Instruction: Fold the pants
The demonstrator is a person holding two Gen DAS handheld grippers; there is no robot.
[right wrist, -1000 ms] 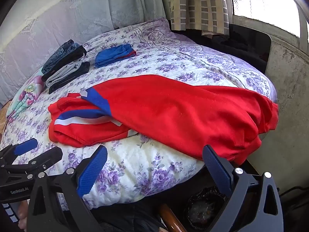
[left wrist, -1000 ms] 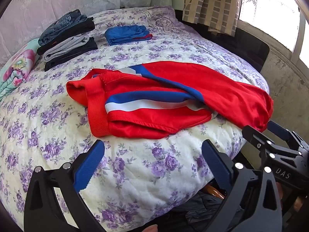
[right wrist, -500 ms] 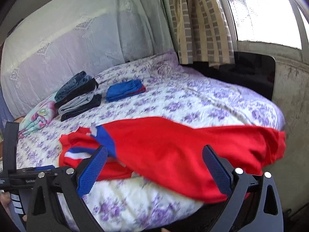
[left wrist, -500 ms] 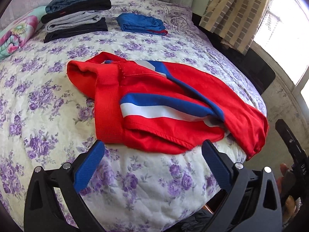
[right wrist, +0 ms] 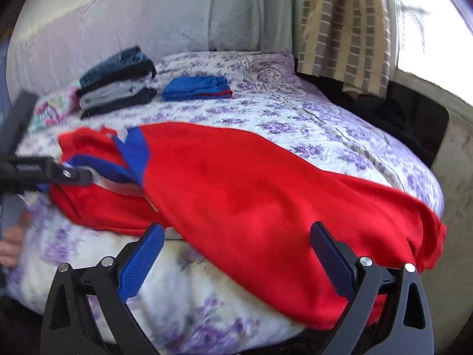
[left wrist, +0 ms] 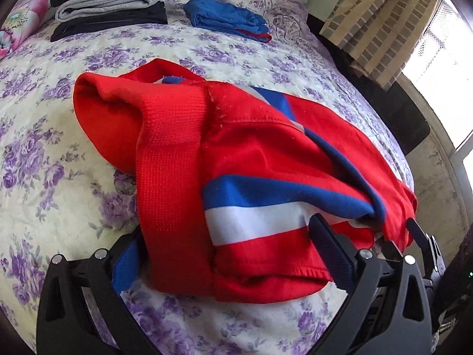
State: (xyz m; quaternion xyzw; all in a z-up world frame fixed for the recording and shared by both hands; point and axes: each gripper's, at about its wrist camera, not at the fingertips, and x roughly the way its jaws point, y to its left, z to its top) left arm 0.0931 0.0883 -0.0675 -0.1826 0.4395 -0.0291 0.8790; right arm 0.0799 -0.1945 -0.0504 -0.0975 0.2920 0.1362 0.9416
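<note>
Red pants (left wrist: 254, 153) with a blue and white side stripe lie loosely across the floral bed (left wrist: 53, 159). My left gripper (left wrist: 230, 254) is open, its jaws wide on either side of the waistband end, with cloth between them. My right gripper (right wrist: 236, 254) is open over the red leg (right wrist: 266, 195) near the bed's front edge, its right finger over the cloth. The left gripper also shows in the right wrist view (right wrist: 59, 174) at the waistband. The leg end hangs off the bed's right side.
A stack of folded dark and grey clothes (left wrist: 109, 3) and a folded blue garment (left wrist: 227, 20) lie at the far side of the bed. A floral pillow (left wrist: 17, 23) is at the far left. A striped curtain (right wrist: 343, 29) and a window are on the right.
Both grippers have moved forward toward the pants. The left one now straddles the waistband end; the right one has come over the red leg. Both stay open.
</note>
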